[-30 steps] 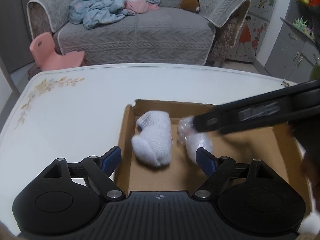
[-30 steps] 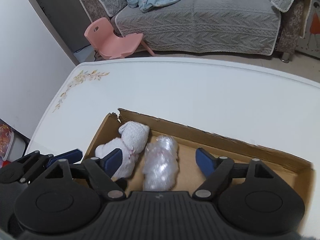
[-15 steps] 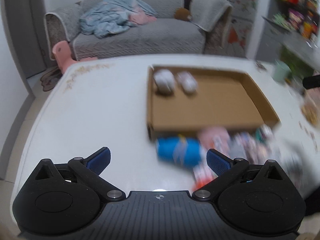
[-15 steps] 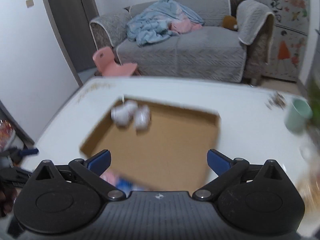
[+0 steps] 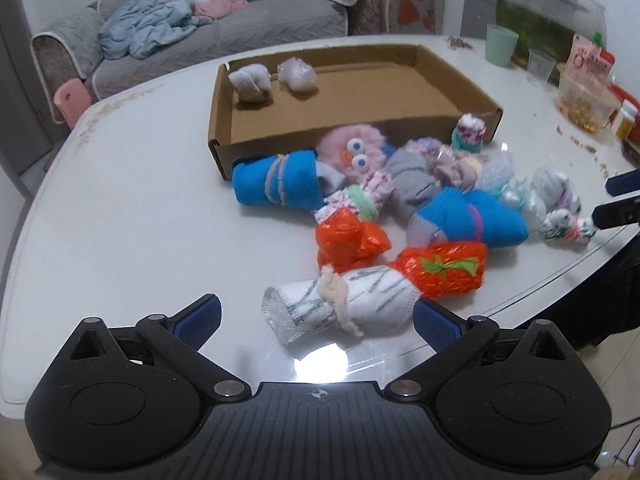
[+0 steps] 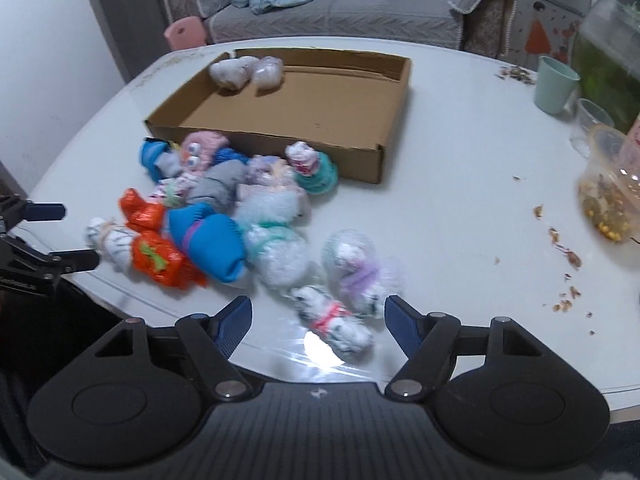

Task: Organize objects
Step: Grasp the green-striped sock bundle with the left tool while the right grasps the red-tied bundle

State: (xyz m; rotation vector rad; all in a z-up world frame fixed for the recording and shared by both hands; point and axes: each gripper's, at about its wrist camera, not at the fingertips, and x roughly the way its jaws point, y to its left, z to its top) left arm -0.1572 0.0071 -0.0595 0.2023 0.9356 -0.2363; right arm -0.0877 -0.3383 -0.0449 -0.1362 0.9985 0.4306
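Note:
A shallow cardboard box (image 5: 224, 128) (image 6: 260, 140) lies on the white table. In its far left corner are a white sock ball (image 5: 250, 80) (image 6: 230, 72) and a clear-wrapped bundle (image 5: 298, 76) (image 6: 270, 72). In front of the box is a pile of several rolled bundles: blue (image 5: 276, 184), pink and furry with eyes (image 5: 352, 148), and orange (image 5: 444, 268). My left gripper (image 5: 318, 320) (image 6: 60, 236) is open, astride a white, green-flecked sock roll (image 5: 340, 304). My right gripper (image 6: 318, 312) (image 5: 620, 200) has its jaws closing; a white roll with a pink band (image 6: 332, 320) lies between them, unpressed.
A green cup (image 6: 554, 84) (image 5: 500, 44), a clear cup (image 6: 592, 120) and a plastic tub of yellow grains (image 6: 608, 196) stand at the right. Crumbs (image 6: 564, 248) are scattered near them. The table's near edge runs just under both grippers. A sofa (image 5: 240, 20) stands beyond.
Both grippers have drawn back from the box's far corner to the near table edge, leaving the sock ball and clear bundle in the box. The right jaws have narrowed.

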